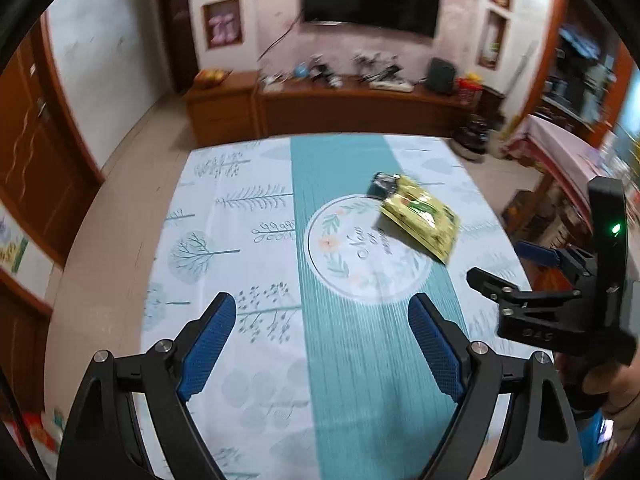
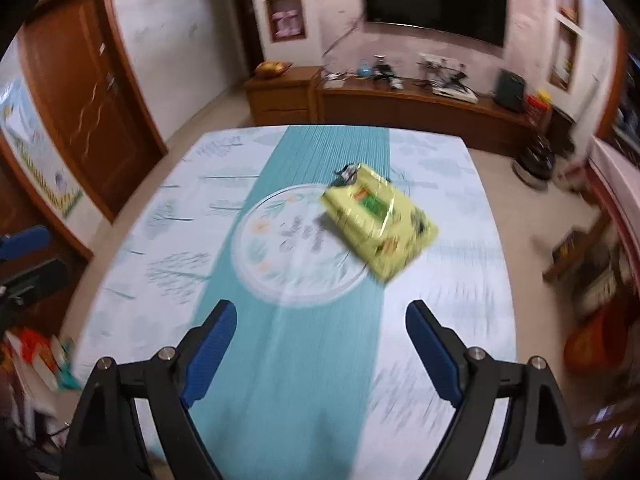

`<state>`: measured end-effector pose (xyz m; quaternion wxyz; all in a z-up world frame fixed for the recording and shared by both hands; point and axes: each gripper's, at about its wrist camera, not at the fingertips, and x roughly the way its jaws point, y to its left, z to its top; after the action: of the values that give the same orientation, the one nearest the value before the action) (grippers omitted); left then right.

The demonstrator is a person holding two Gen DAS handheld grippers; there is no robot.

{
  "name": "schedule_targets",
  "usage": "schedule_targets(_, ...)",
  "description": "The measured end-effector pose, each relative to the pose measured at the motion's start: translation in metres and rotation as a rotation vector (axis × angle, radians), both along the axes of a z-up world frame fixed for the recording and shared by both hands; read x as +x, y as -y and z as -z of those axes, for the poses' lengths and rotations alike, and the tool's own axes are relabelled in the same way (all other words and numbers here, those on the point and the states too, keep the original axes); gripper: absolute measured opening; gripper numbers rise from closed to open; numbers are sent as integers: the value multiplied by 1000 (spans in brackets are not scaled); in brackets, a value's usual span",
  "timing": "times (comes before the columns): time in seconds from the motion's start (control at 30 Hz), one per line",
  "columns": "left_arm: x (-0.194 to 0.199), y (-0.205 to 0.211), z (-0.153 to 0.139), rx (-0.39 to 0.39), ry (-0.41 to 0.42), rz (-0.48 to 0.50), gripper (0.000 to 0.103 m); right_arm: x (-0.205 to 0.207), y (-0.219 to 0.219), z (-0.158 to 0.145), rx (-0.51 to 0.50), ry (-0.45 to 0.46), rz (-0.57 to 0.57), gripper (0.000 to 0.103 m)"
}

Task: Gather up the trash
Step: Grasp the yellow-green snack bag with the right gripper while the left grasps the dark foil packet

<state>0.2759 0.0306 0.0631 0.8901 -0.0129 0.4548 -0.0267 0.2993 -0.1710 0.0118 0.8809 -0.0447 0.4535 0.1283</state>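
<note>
A yellow snack packet [image 1: 420, 216] [image 2: 378, 224] lies flat on the table, to the right of the tablecloth's round emblem. A small dark wrapper [image 1: 382, 186] [image 2: 348, 172] sticks out from under its far end. My left gripper [image 1: 322, 304] hovers open over the teal stripe, short of the packet, with nothing between its blue pads. My right gripper [image 2: 322, 308] is open and empty too, with the packet ahead and a little to the right. In the left wrist view the right gripper [image 1: 508, 264] hangs at the table's right edge. The left gripper's blue pad [image 2: 24, 240] shows at the right wrist view's left border.
The table [image 1: 224, 216] wears a white and teal cloth with tree prints. Behind it stand a low wooden cabinet [image 1: 360, 108] with clutter and a wall television [image 1: 372, 0]. An orange bag [image 2: 592, 340] sits on the floor to the right. Boxes and papers [image 2: 36, 356] lie left.
</note>
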Motion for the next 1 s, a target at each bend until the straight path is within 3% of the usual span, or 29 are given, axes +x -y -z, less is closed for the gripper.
schedule_targets(0.23, 73, 14, 44, 25, -107, -129, 87, 99, -12, 64, -144, 12, -78, 87)
schedule_targets(0.43, 109, 17, 73, 41, -171, -177, 87, 138, -35, 103, -233, 34, -161, 87)
schedule_targets(0.7, 132, 30, 91, 46, -210, -179, 87, 164, -35, 122, -357, 91, -187, 87)
schedule_targets(0.9, 150, 47, 96, 64, -217, -153, 87, 178, -18, 126, -323, 39, -171, 87)
schedule_targets(0.97, 157, 52, 96, 64, -217, -148, 87, 182, -13, 126, -297, 22, -168, 80)
schedule_targets(1.0, 161, 54, 95, 63, -216, -145, 87, 182, -9, 125, -290, 21, -160, 69)
